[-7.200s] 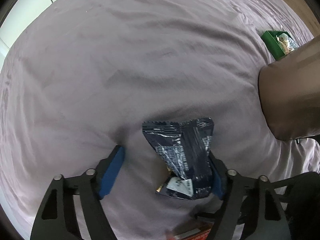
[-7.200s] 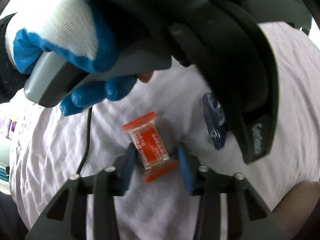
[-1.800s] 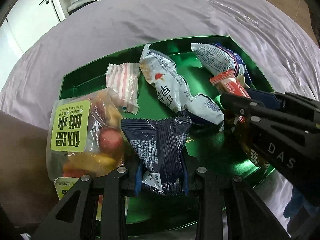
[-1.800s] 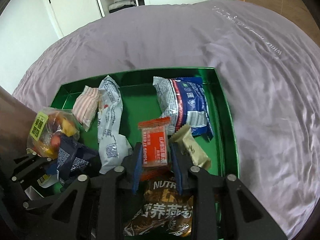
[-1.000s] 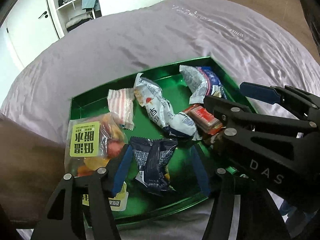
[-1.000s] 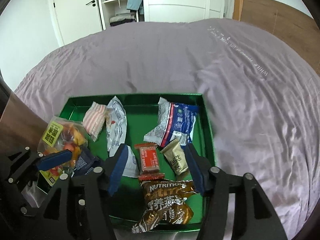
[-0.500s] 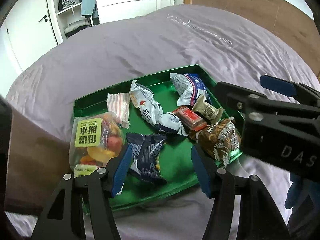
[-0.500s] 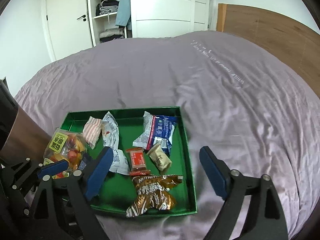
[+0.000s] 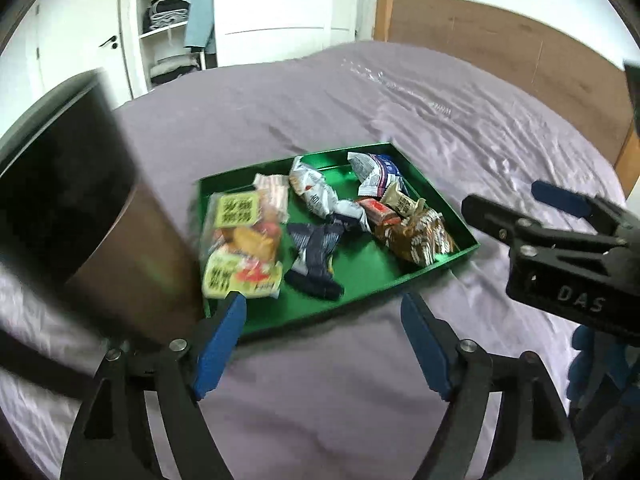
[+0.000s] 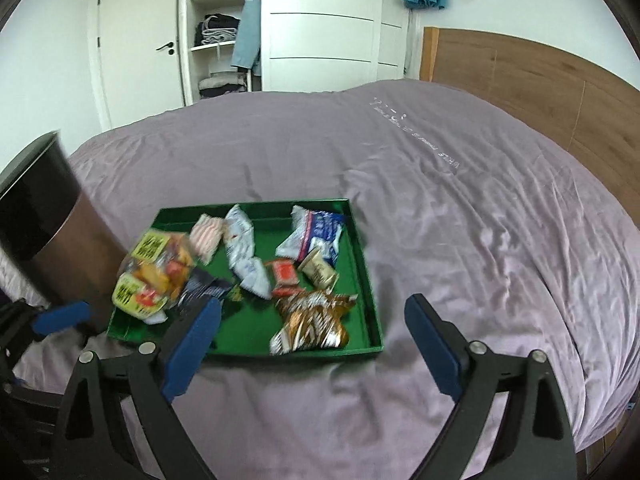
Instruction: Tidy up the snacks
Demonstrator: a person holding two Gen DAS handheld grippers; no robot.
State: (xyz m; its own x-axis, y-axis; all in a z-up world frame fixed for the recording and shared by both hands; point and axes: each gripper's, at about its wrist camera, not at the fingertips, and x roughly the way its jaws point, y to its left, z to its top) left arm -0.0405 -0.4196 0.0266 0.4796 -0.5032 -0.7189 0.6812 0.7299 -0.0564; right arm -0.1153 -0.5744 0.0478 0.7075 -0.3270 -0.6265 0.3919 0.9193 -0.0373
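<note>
Left gripper (image 9: 322, 344): fingers opening, nothing between. Right gripper (image 10: 314, 346): fingers apart, empty. Snacks (image 10: 308, 322) lie in tray (image 10: 366, 276) on bed (image 10: 460, 216).

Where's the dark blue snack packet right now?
In the left wrist view the dark blue packet lies in the green tray, near its front edge, between the yellow-labelled fruit bag on its left and the brown packet on its right.
</note>
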